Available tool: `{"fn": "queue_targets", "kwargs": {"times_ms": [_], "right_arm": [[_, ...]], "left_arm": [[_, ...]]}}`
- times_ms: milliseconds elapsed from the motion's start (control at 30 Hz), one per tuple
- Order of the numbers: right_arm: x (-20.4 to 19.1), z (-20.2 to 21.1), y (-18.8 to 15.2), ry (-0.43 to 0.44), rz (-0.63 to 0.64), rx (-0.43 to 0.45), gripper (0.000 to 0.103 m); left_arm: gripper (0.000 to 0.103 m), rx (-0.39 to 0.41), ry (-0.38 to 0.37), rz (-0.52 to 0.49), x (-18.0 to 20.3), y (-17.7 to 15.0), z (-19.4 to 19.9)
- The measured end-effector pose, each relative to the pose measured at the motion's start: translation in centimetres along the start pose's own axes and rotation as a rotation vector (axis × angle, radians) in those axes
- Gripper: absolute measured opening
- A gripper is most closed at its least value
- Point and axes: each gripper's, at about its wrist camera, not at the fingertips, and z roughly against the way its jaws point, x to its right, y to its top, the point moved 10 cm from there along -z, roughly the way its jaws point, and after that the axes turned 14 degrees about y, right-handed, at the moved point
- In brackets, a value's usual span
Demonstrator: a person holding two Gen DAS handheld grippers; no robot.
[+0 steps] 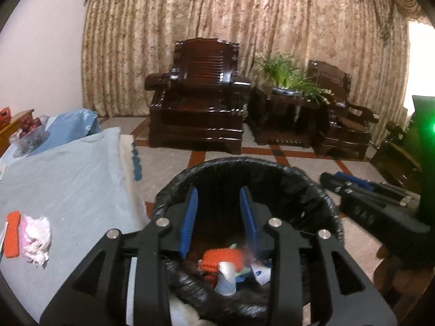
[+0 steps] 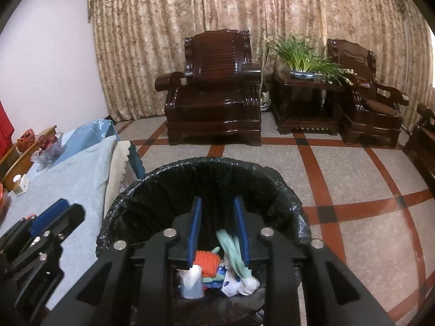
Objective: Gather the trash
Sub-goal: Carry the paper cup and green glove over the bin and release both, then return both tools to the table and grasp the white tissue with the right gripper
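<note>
Trash bin [image 2: 190, 179] — table [image 2: 81, 179] just beside

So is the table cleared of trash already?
No, crumpled pink tissue and an orange wrapper lie on the blue tablecloth, outside the bin.

1. The bin liner [image 2: 168, 182] is thin black plastic, crinkled and faintly glossy.
2. The right gripper [image 2: 218, 228] is matt black plastic with ribbed blue pads [image 2: 196, 228] and shiny metal pins; the left gripper [image 1: 219, 220] looks the same.
3. The tablecloth [image 1: 73, 179] is pale blue cloth, matt and slightly rough.
4. The tissue [image 1: 36, 240] is soft, crumpled paper.
5. The armchair [image 2: 214, 92] is dark wood, polished to a high gloss.
6. The curtain [image 2: 217, 8] is heavy patterned cloth with a soft sheen.
7. The floor [image 2: 353, 179] is smooth speckled stone.
</note>
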Motion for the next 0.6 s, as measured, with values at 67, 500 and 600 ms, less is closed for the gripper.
{"fn": "queue_targets", "kwargs": {"times_ms": [67,500,600], "right_arm": [[-0.5,-0.1,-0.3,0.01,-0.009,-0.003,0.025],[-15.7,-1.5,-2.6,0.211,0.145,-0.039,0.031],[-20.5,-2.6,-3.9,0.257,0.185,-0.054,0.032]], "left_arm": [[0.037,0.001,0.038,0.011,-2.0,-0.5,0.5],[0.066,0.01,0.426,0.2,-24.3,-4.6,8.1],[0.071,0.022,0.534,0.261,-29.8,-5.2,10.6]]}}
